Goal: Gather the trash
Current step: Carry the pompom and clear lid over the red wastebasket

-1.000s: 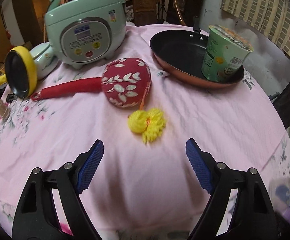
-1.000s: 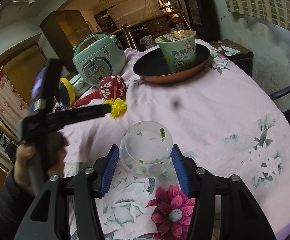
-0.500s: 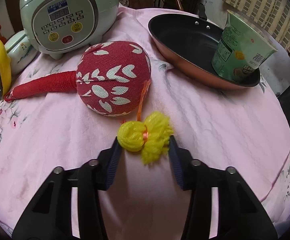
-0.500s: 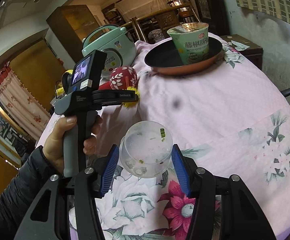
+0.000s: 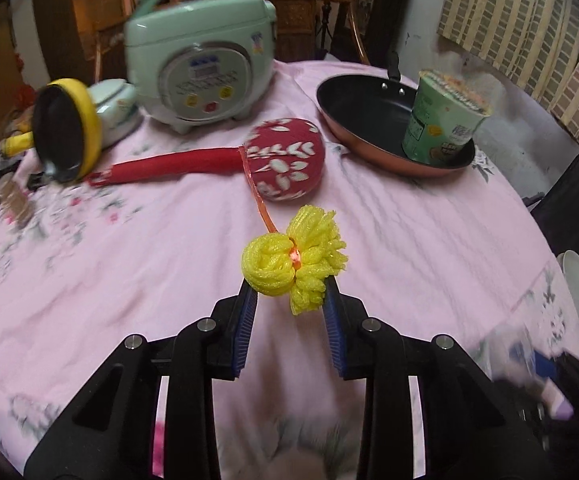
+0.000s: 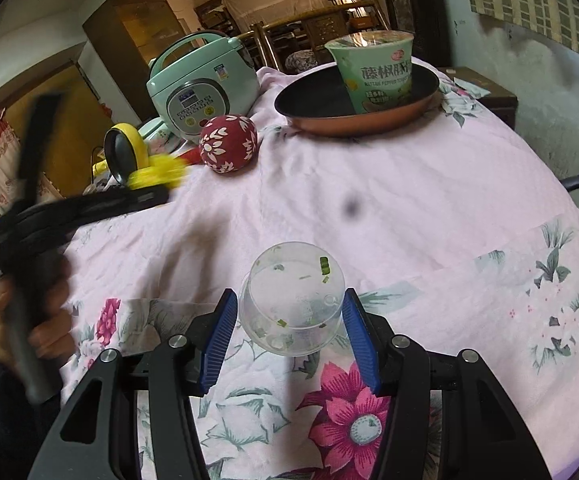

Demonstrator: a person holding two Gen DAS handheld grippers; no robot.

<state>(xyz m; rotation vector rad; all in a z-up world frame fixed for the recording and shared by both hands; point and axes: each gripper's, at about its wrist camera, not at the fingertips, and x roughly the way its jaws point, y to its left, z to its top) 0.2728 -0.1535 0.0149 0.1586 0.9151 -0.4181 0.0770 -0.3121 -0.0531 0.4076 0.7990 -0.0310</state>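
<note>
My left gripper (image 5: 289, 300) clamps the yellow mesh wad (image 5: 293, 260), my right gripper (image 6: 287, 318) the clear cup (image 6: 291, 304). Beyond: red pincushion (image 5: 285, 170), rice cooker (image 5: 201, 56), noodle cup (image 5: 443, 118) in the pan (image 5: 363, 102) on the counter (image 5: 129, 264).

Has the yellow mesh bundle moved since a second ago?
Yes. The yellow mesh bundle, gripped by the left gripper, is lifted and pulled away from the red cushion.

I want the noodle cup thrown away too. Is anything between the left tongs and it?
The left tongs already hold a yellow pom-pom. Beyond it only bare tablecloth leads to the noodle cup, standing inside the frying pan.
</note>
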